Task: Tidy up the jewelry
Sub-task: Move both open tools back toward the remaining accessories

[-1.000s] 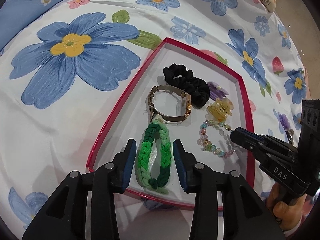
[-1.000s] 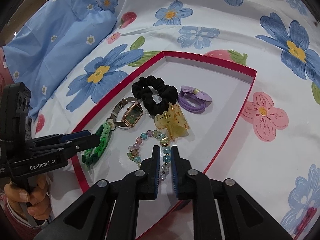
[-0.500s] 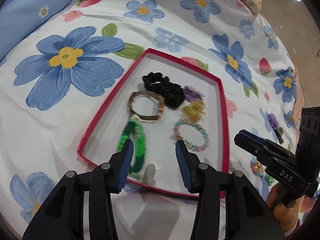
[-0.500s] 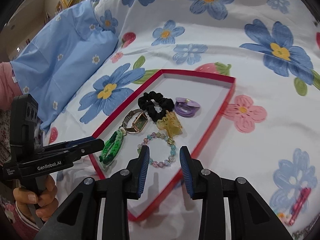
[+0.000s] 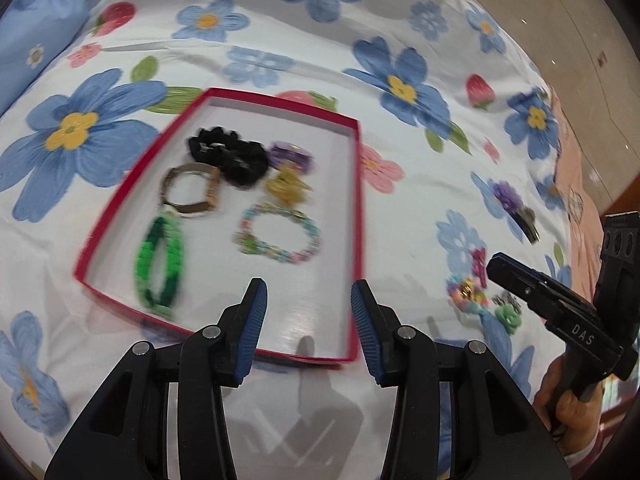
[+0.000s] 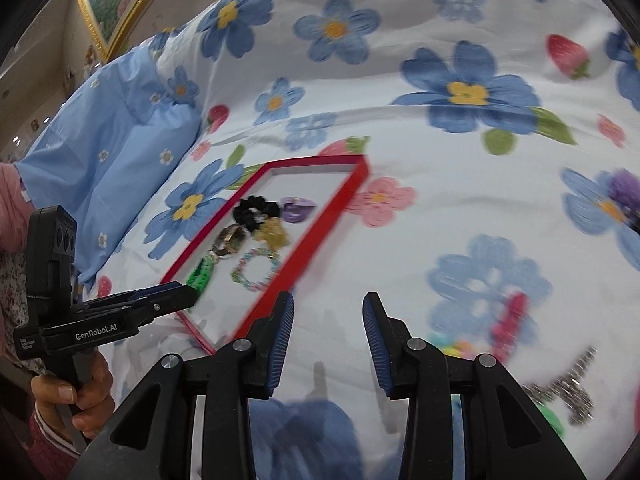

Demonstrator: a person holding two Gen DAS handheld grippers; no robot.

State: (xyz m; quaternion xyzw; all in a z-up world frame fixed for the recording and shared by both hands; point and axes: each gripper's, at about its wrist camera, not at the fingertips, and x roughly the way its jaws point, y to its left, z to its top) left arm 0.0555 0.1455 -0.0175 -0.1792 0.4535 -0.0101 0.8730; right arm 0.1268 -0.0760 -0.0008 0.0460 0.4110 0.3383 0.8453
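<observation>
Currently, the red tray [image 5: 359, 216] lies on the flower-print bedspread [image 5: 280, 60] and holds six sorted pieces: a green braided bracelet [image 5: 160, 264], a beaded bracelet [image 5: 278, 234], a watch [image 5: 194, 194], a black scrunchie [image 5: 230, 156], a yellow hair claw clip [image 5: 286, 186] and a purple hair tie [image 5: 290, 154]. None of them overlaps the rim.

Unsorted pieces lie on the bedspread, well apart from the tray on its right side: a pastel beaded piece [image 5: 466, 294], a pink clip [image 5: 478, 260], a small green flower piece [image 5: 507, 316], and a purple flower clip [image 5: 512, 204] farther off. The right wrist view shows a silvery rhinestone piece [image 6: 568, 388] there too, blurred.

The left claw [image 5: 306, 304] hangs over the near edge of the tray, its jaws spread wide with nothing between them. The right claw [image 6: 326, 316] is likewise wide apart and empty, positioned above the bedspread just beside the tray's right rim.

The step in hand appears to be fetching the next loose piece. Recommended procedure: steer the right claw over the pastel beaded piece, lower until both pads straddle one strand, and close gently. The bedspread is soft, so avoid pinching cloth with the beads. Set the piece in the bare near corner of the tray, clear of the beaded bracelet.
</observation>
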